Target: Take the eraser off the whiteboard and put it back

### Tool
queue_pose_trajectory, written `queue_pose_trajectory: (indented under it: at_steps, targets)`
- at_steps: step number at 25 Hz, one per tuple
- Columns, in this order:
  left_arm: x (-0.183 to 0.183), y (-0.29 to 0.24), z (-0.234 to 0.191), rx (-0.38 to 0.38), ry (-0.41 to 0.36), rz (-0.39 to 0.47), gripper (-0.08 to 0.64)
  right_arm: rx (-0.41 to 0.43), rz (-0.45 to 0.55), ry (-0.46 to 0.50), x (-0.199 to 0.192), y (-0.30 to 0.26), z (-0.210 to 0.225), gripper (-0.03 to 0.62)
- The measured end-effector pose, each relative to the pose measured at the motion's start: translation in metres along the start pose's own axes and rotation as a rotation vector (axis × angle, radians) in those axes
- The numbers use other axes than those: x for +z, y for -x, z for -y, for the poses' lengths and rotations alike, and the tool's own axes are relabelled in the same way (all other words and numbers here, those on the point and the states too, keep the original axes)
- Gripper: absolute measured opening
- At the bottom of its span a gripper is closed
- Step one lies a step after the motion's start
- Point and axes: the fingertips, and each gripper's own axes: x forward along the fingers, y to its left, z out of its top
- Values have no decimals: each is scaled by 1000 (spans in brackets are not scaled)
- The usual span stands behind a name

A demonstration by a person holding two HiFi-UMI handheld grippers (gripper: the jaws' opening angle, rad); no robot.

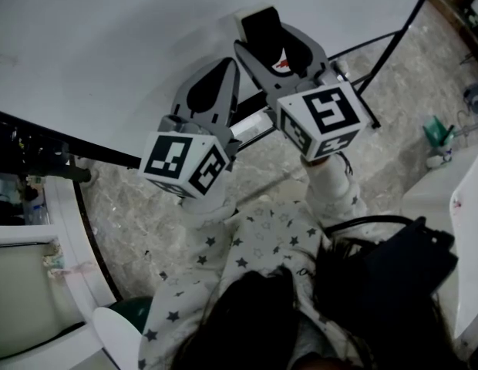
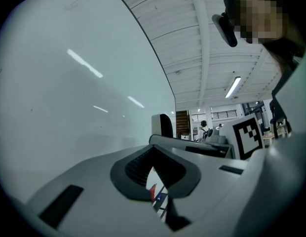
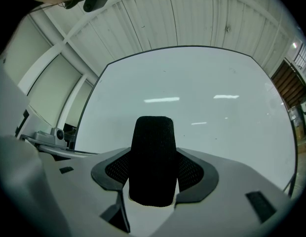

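Note:
The eraser has a white body and a black felt face, and it is pinched between the jaws of my right gripper. It sits right at the whiteboard; I cannot tell whether it touches the surface. In the right gripper view the eraser stands upright in the right gripper, felt side toward the camera, with the whiteboard behind. My left gripper hangs just left of it, jaws together and holding nothing. From the left gripper view, the left gripper is shut and the eraser shows beyond it.
A black stand bar runs down from the board's right edge, and a dark rail along its lower left. Below is marbled floor. A green object lies at right, a white rounded counter at left, a black bag by the person.

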Motion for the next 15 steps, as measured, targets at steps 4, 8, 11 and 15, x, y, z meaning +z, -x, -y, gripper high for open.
queue_pose_trajectory:
  at_steps: [4, 8, 11, 15]
  targets:
    - [2, 2, -4, 16, -6, 5, 0, 2, 19, 15, 7, -6, 0, 261]
    - [5, 3, -6, 29, -10, 11, 0, 8, 37, 36, 15, -13, 0, 261]
    - [8, 3, -6, 35, -13, 13, 2, 7, 46, 46, 18, -18, 0, 261]
    - [11, 6, -8, 45, -15, 19, 2, 0, 53, 59, 22, -24, 1, 261]
